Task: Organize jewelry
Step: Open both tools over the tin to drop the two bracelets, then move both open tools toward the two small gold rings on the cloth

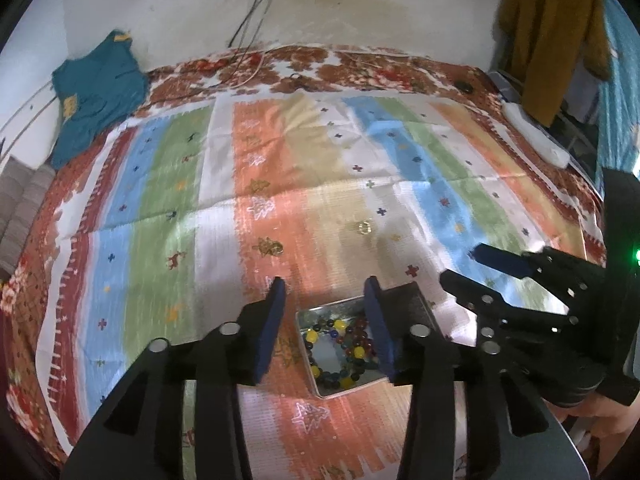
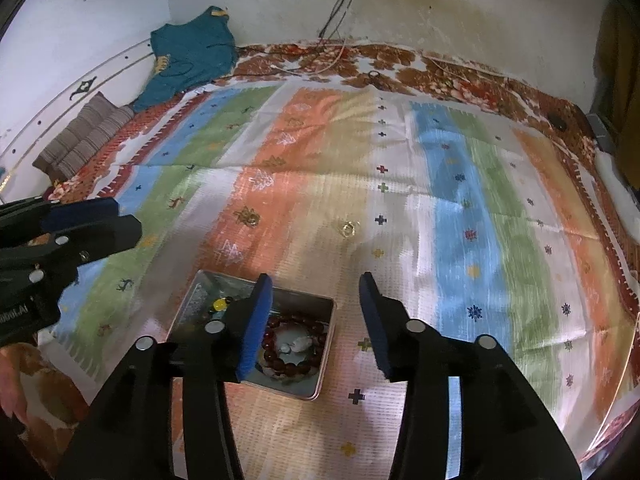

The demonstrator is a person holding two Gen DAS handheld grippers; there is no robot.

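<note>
A shallow metal tin (image 1: 332,307) lies on the striped cloth and holds a multicoloured bead bracelet (image 1: 340,344). In the right wrist view the tin (image 2: 208,292) also holds a dark red bead bracelet (image 2: 298,371), beside the coloured beads (image 2: 219,305). My left gripper (image 1: 325,286) hovers over the tin, open, with nothing between its blue pads. Over the tin's right side my right gripper (image 2: 315,280) is open too and holds nothing. Each gripper shows in the other's view: right gripper (image 1: 464,266), left gripper (image 2: 128,216). A small gold piece (image 1: 365,227) (image 2: 347,228) lies on the cloth beyond the tin.
The striped cloth (image 1: 280,184) covers a bed against a white wall. A teal garment (image 1: 96,92) lies at the far left corner, with striped cushions (image 2: 80,140) beside it. Cables (image 1: 248,40) hang from a wall socket. A white power strip (image 1: 536,136) sits at the right edge.
</note>
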